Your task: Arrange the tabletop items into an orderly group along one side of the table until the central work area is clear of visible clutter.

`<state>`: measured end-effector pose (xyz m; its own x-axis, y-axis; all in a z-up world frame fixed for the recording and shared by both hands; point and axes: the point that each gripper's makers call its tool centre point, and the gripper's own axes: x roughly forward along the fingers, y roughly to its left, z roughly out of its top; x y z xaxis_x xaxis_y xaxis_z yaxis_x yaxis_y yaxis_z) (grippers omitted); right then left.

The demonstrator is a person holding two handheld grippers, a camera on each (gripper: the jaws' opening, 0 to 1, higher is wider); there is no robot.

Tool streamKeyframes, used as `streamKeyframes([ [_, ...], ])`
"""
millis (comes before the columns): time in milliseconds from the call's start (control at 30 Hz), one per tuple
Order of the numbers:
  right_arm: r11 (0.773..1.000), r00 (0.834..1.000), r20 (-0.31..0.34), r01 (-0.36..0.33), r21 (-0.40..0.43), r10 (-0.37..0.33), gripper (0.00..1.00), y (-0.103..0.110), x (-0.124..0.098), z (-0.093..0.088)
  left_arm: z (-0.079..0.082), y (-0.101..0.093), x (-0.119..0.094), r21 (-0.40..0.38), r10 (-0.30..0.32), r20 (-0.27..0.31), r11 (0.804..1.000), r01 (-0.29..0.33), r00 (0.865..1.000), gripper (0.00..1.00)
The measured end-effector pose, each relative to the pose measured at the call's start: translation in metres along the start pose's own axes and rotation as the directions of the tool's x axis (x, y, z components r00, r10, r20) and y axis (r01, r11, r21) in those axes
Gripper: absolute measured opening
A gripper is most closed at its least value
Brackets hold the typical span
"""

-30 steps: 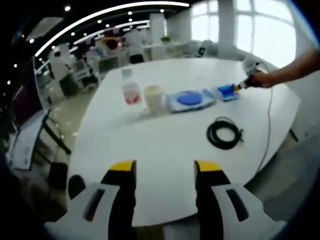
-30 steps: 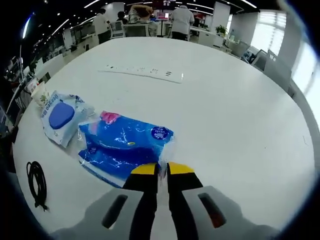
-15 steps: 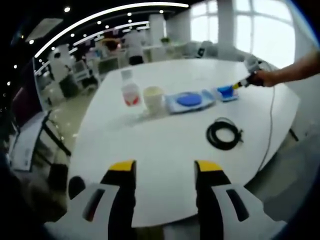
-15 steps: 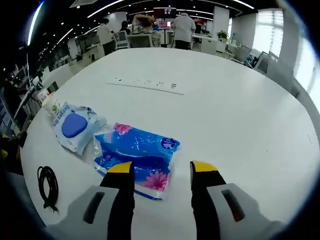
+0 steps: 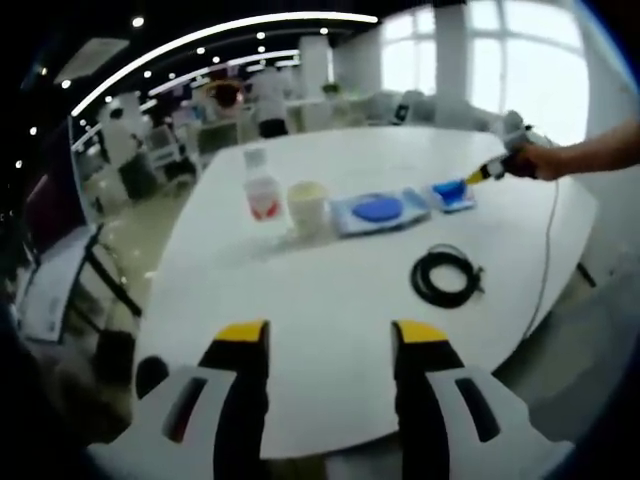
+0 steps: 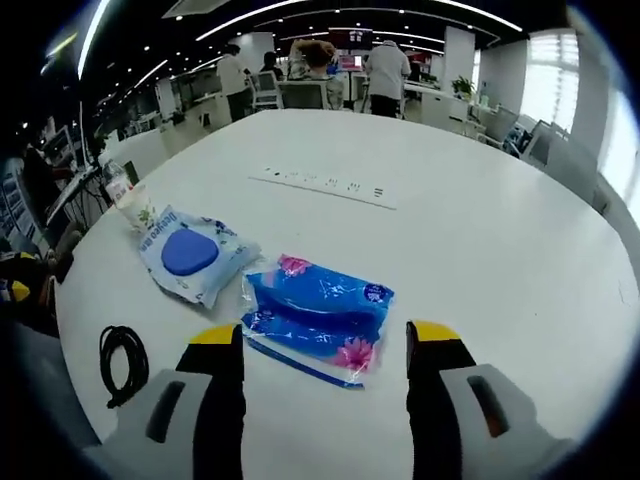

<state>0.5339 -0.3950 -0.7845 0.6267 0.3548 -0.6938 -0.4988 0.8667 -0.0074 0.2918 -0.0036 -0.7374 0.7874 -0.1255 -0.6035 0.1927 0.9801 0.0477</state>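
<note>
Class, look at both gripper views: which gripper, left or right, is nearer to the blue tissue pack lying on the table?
Right. The right gripper hangs open just short of the blue tissue pack; the left gripper waits far across the table from it.

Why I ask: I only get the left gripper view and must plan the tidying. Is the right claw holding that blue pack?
Observer: No. The right claw is open, and the blue tissue pack lies flat on the table, ungripped.
Operator: Anything beyond that pack?
Observer: A long white power strip lies further along the table.
Operator: Is the pack plain blue?
Observer: No, it has pink flowers printed on it.
</note>
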Motion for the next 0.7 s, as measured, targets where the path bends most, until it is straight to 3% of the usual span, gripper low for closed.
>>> streamKeyframes([
  [300, 0.994, 0.997, 0.009, -0.079, -0.079, 0.080, 0.66, 0.053, -0.005, 0.000, 0.003, 0.000, -0.001, -0.001, -0.004, 0.016, 1.000, 0.004, 1.000, 0.47],
  [567, 0.969, 0.983, -0.039, -0.183, -0.164, 0.179, 0.65, 0.113, 0.003, -0.019, 0.004, 0.000, -0.002, 0.000, -0.003, 0.027, 1.000, 0.003, 1.000, 0.47],
  [700, 0.962, 0.977, -0.061, -0.210, -0.176, 0.203, 0.64, 0.127, 0.013, -0.026, 0.004, 0.000, -0.002, -0.003, -0.006, 0.030, 1.000, 0.006, 1.000, 0.47],
])
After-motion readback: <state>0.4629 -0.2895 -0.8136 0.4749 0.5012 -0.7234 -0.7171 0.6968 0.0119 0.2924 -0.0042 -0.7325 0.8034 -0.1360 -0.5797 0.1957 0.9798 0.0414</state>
